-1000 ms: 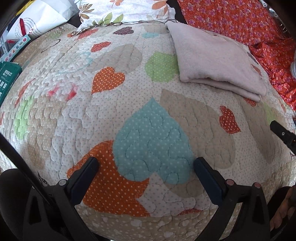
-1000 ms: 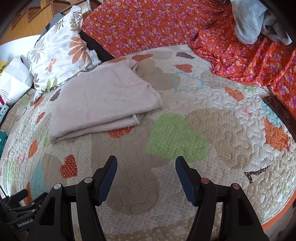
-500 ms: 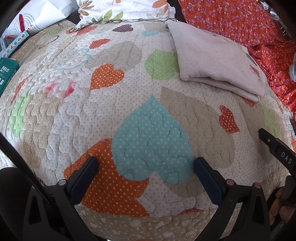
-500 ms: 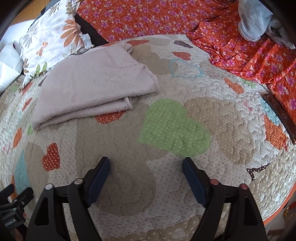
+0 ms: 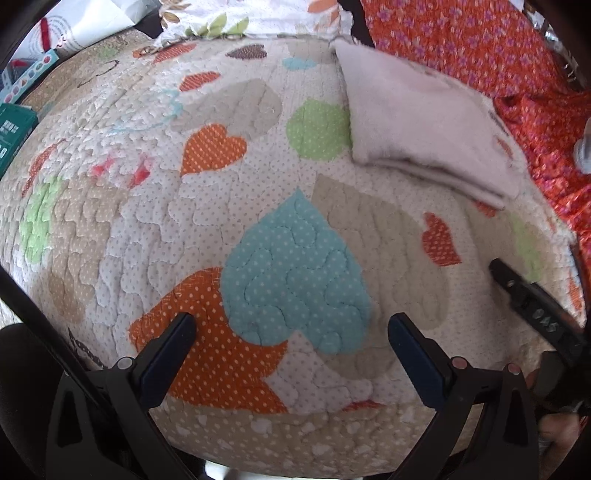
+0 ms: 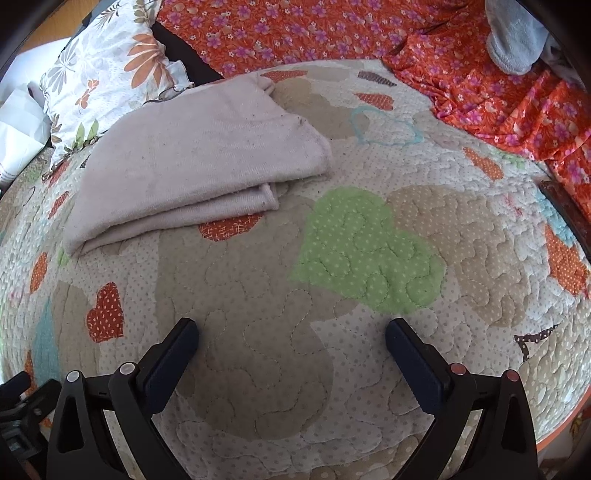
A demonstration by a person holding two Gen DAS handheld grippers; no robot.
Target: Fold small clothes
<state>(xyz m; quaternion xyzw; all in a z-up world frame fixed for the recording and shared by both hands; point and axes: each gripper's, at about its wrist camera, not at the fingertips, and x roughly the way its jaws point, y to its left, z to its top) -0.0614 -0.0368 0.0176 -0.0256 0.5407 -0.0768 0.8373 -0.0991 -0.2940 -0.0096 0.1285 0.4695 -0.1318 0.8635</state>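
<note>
Right wrist: folded cloth [image 6: 192, 158] beyond claw [image 6: 291, 343]

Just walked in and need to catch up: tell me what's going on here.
A person holds a two-finger tool in each hand over a heart-patterned quilt. The left tool and the right tool are both open and hold nothing. A pale pinkish cloth lies folded on the quilt ahead of them, near a floral pillow, untouched. A grey garment sits farther back on the orange floral sheet.
</note>
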